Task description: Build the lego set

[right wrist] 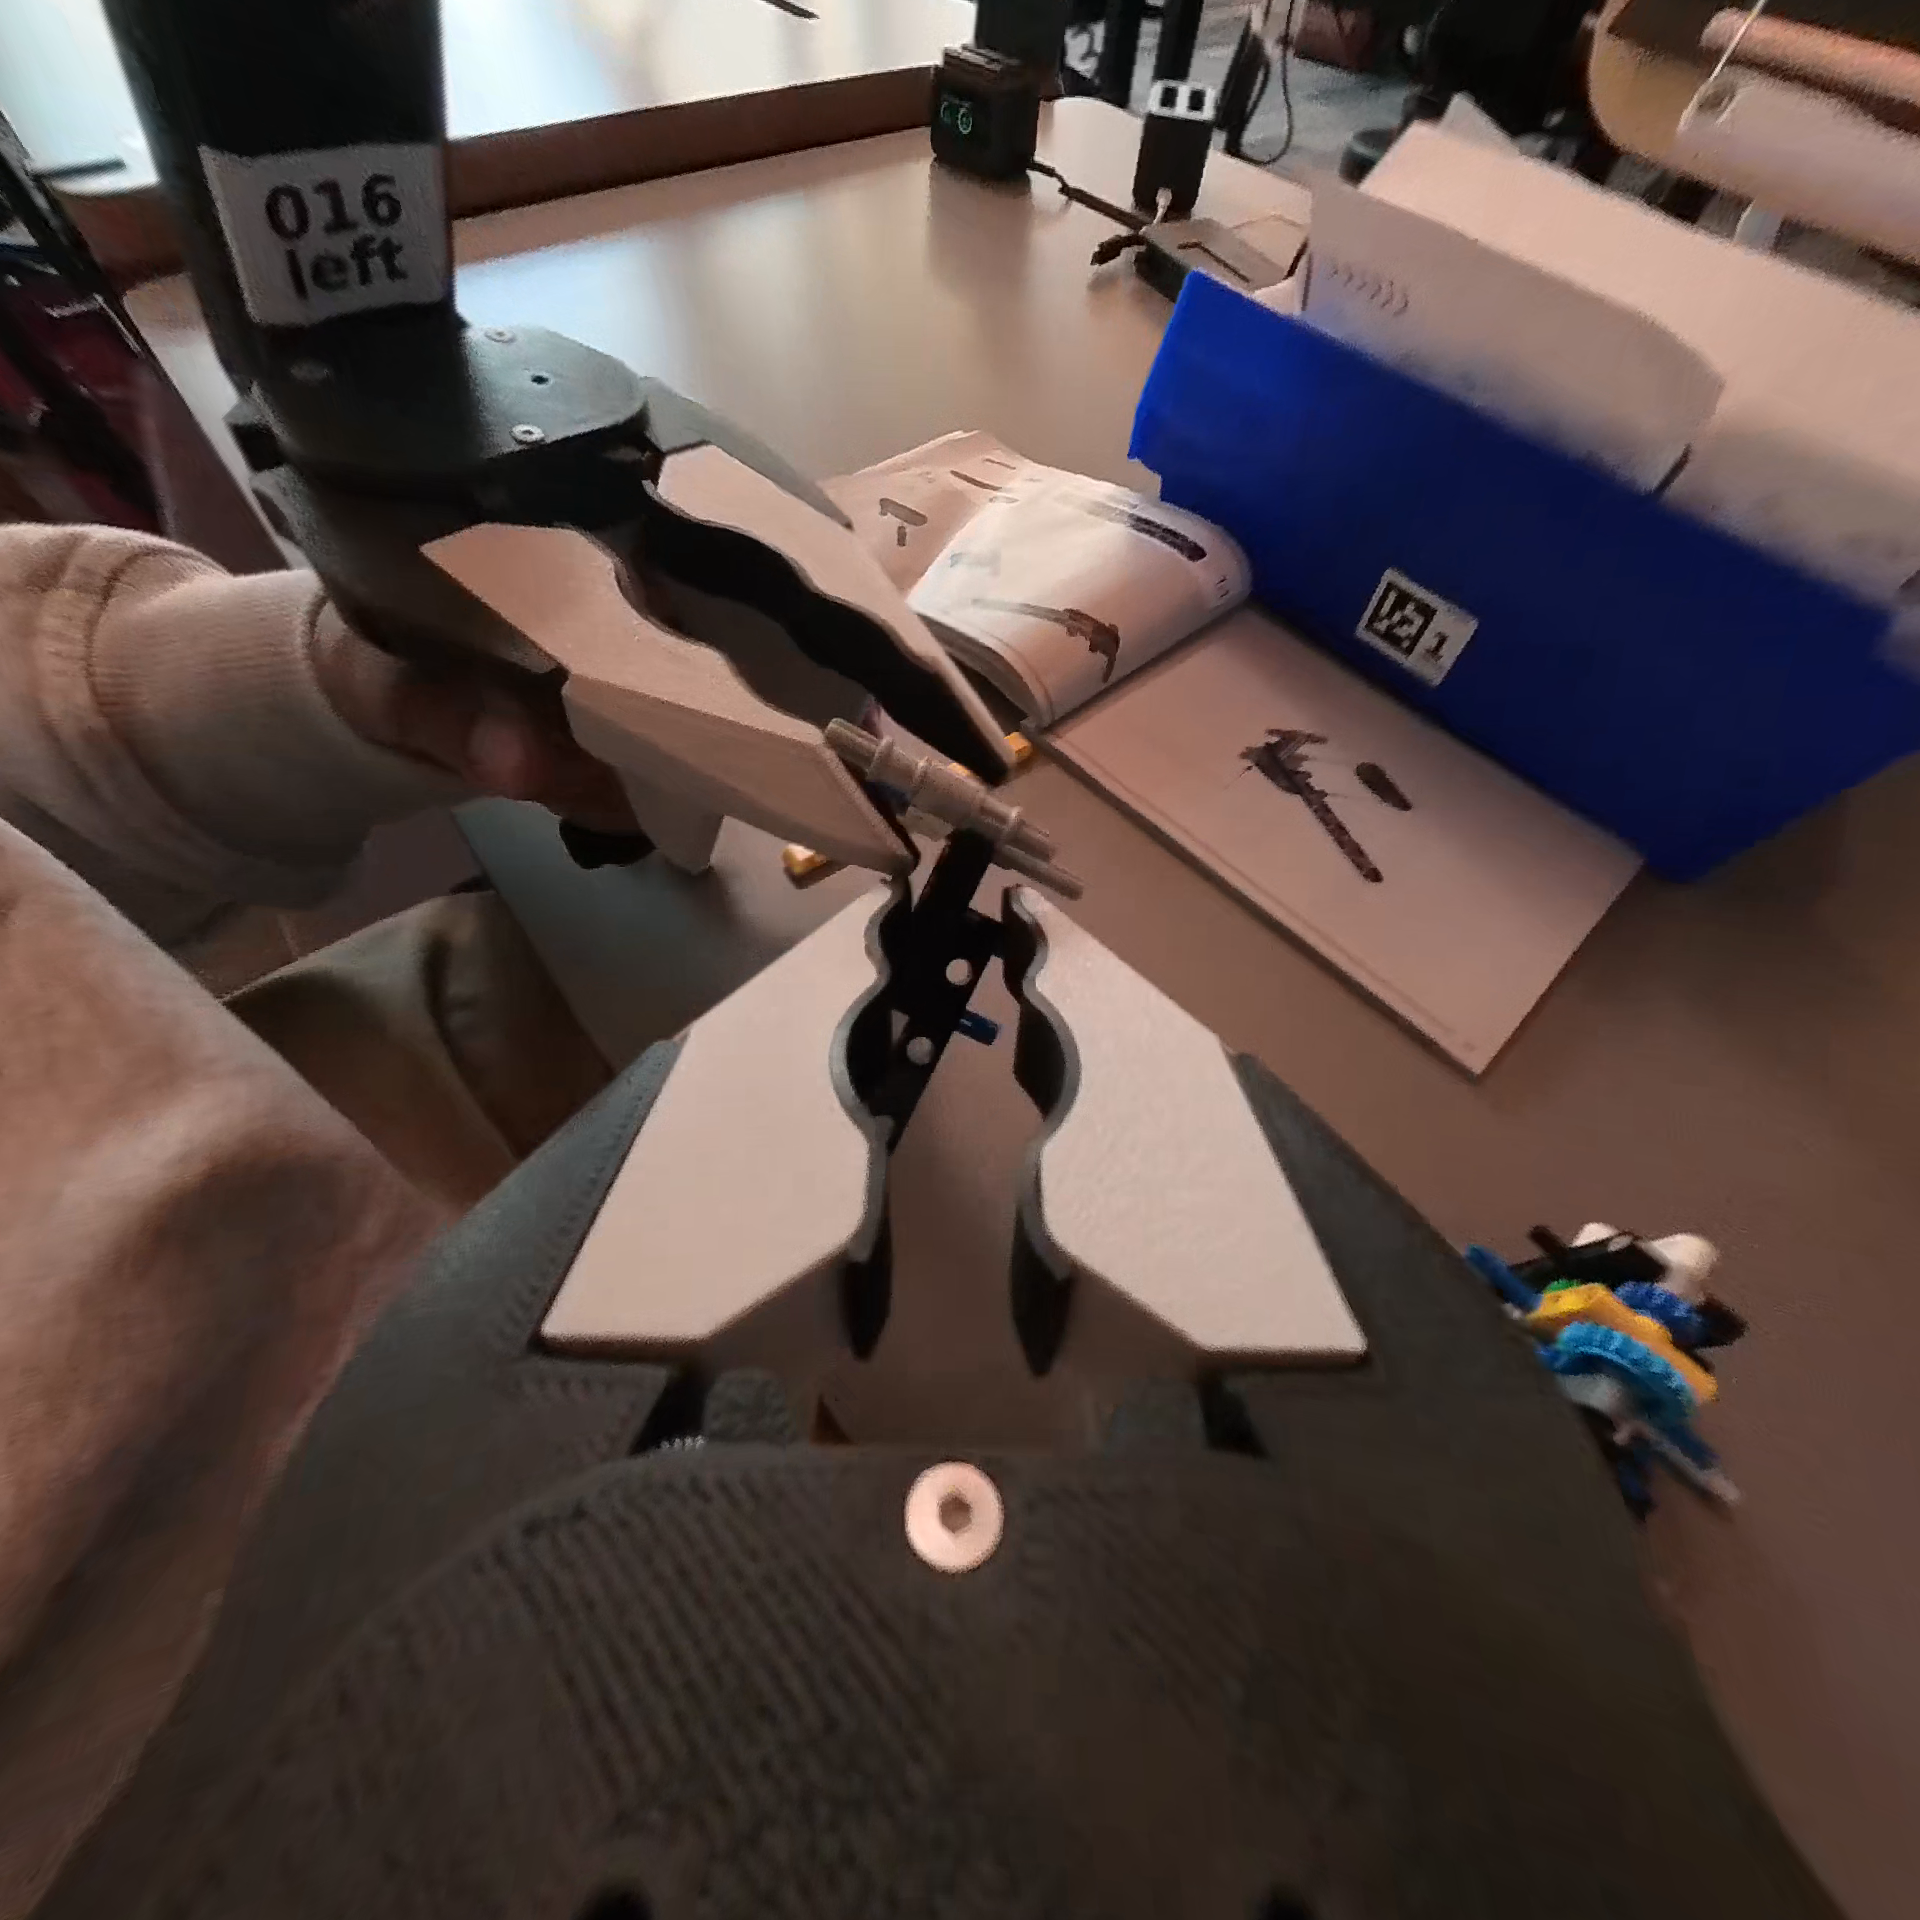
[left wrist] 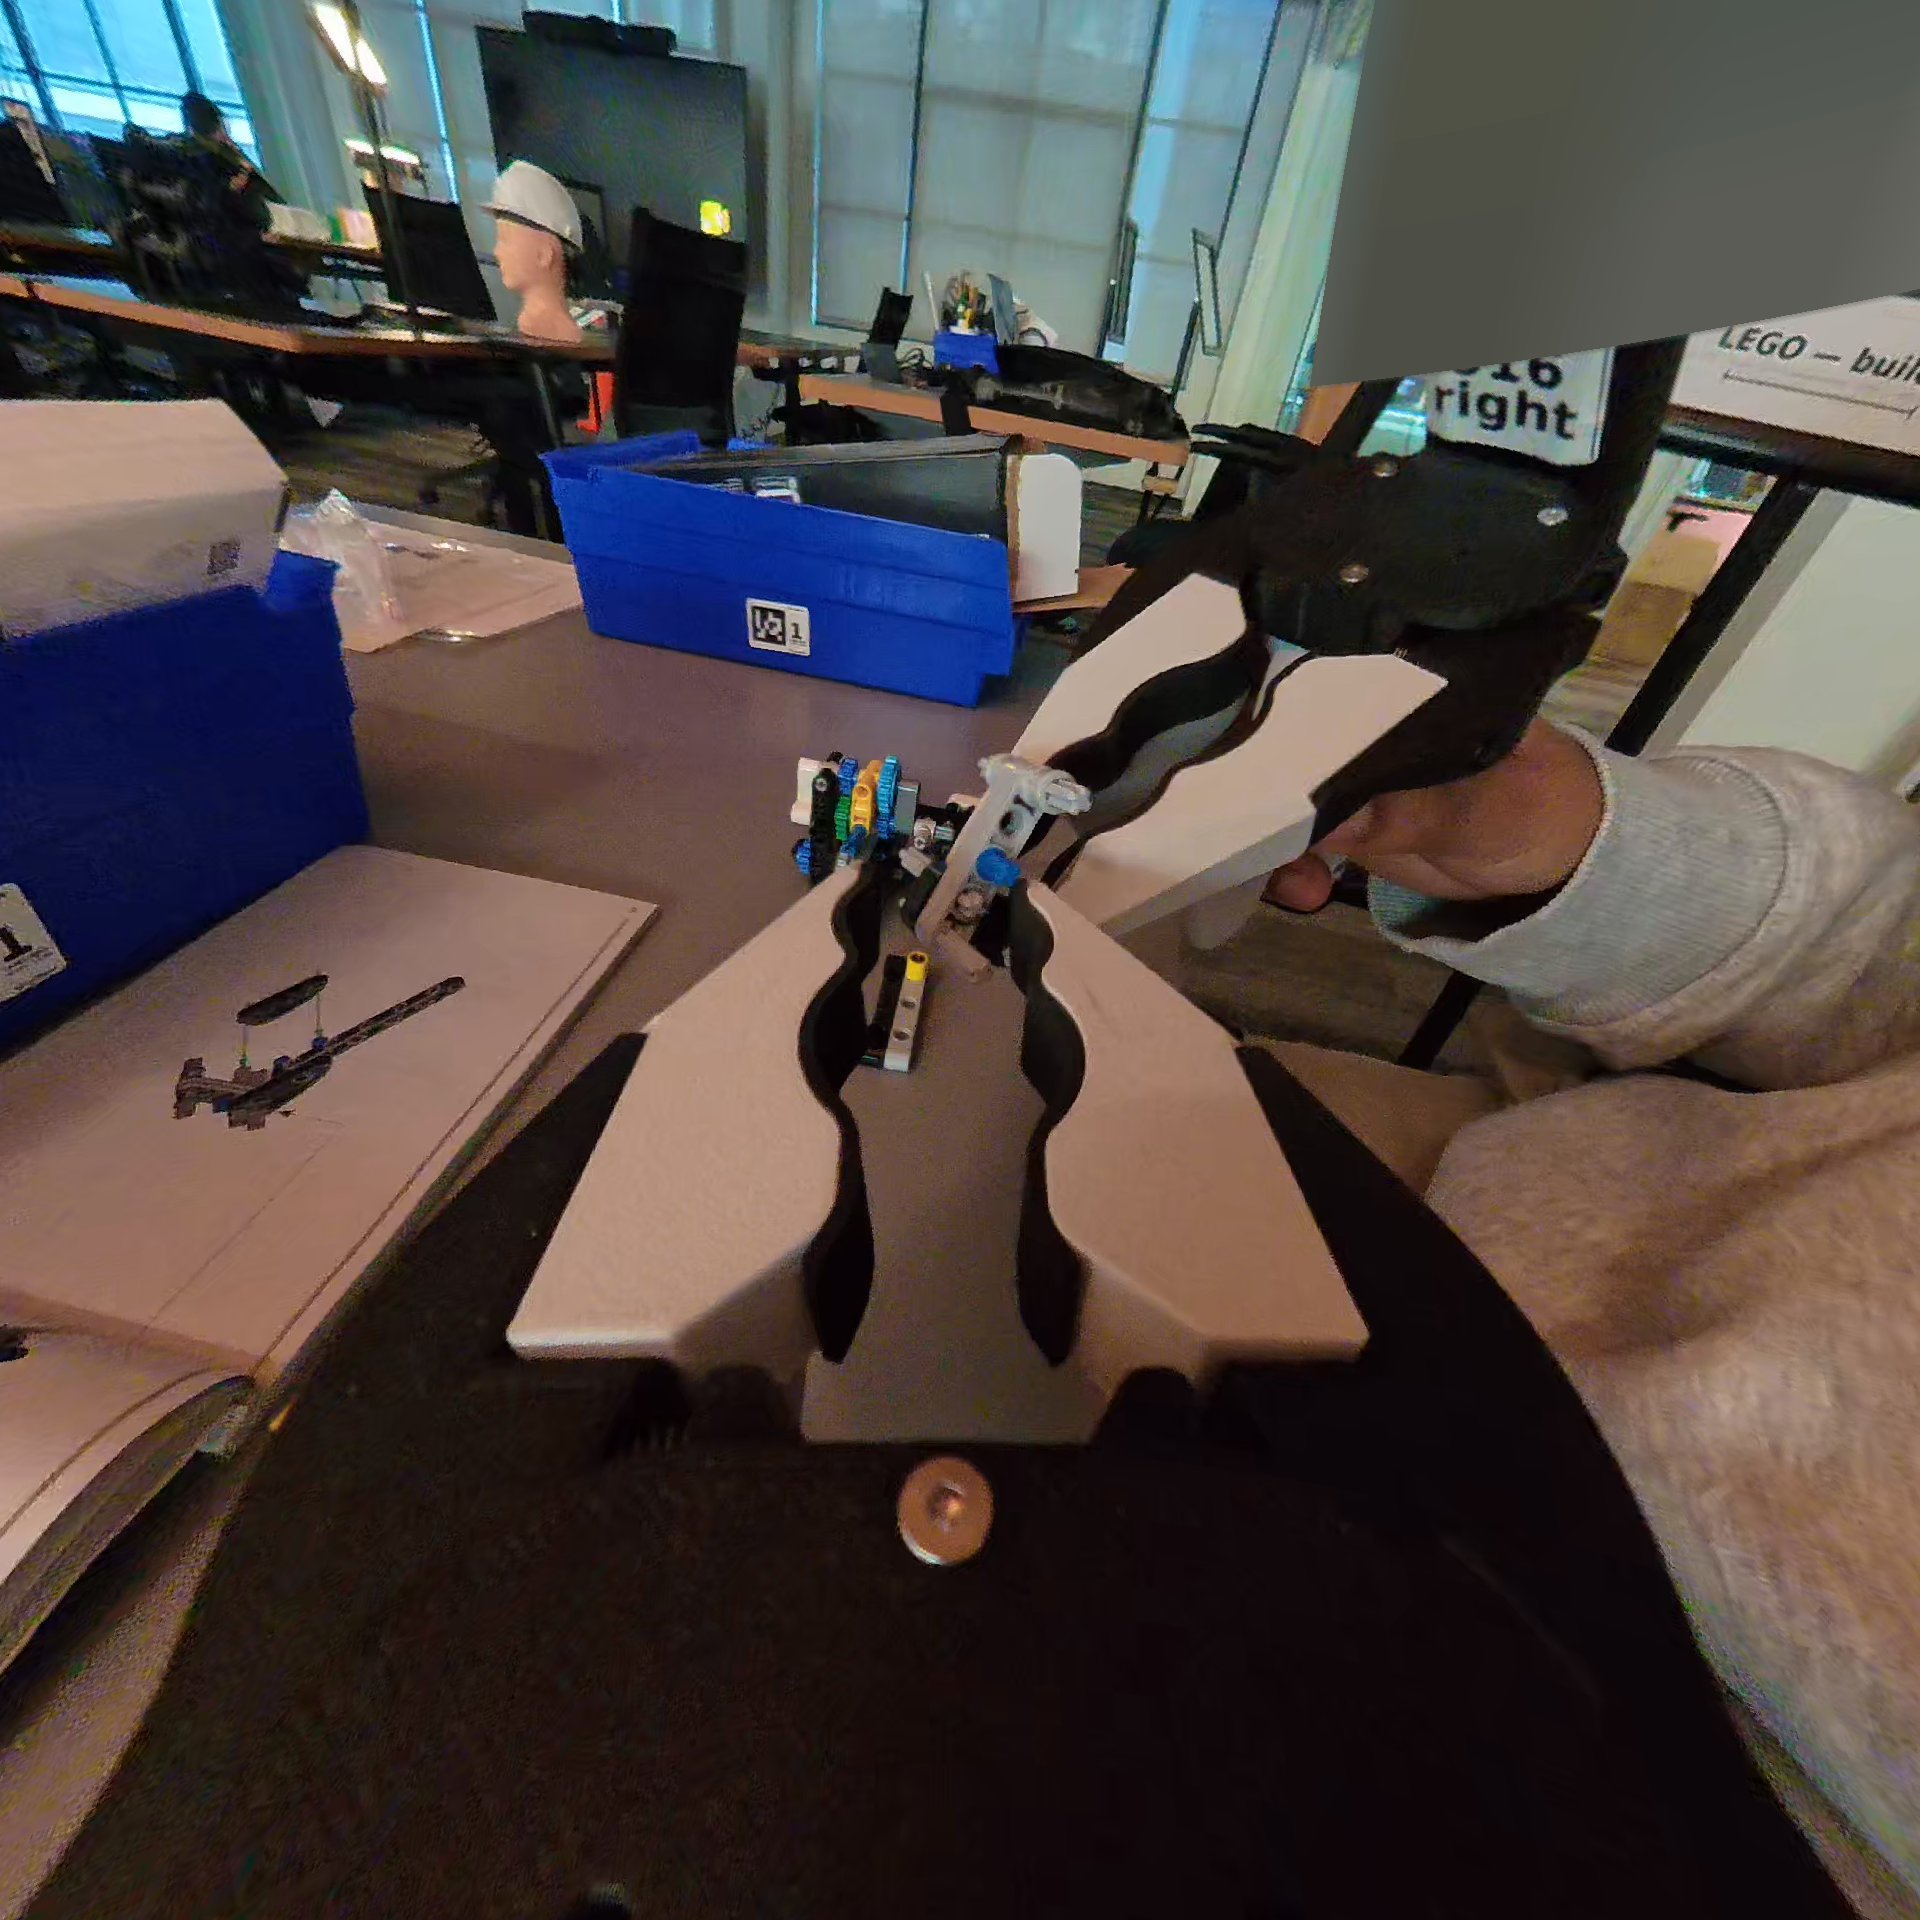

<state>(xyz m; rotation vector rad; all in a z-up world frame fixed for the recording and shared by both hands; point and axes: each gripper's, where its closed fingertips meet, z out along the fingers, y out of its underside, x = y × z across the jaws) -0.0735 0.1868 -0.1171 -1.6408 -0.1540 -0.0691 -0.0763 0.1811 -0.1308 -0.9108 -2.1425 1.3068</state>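
Observation:
Both grippers meet over the table on one small sub-assembly. In the left wrist view it is a light grey beam (left wrist: 1000, 831) with a blue pin (left wrist: 994, 865) and a grey axle piece on top. My left gripper (left wrist: 940, 894) is closed on its lower end. My right gripper (left wrist: 1051, 821) comes in from the upper right and closes on its upper part. In the right wrist view, my right gripper (right wrist: 956, 909) is shut on a black holed beam (right wrist: 935, 977). That beam runs up to a grey axle (right wrist: 961, 816) at the tip of the left gripper (right wrist: 935, 821).
A colourful partly built model (left wrist: 857, 810) stands on the table just beyond and also shows in the right wrist view (right wrist: 1605, 1340). A small grey beam with a yellow pin (left wrist: 906, 1013) lies under the left gripper. The open instruction booklet (left wrist: 312, 1039) lies left, with blue bins (left wrist: 790, 592) around it. The grippers are tip to tip, or close to it. From either gripper's tips it is about 15 cm to the colourful partly built model (left wrist: 857, 810).

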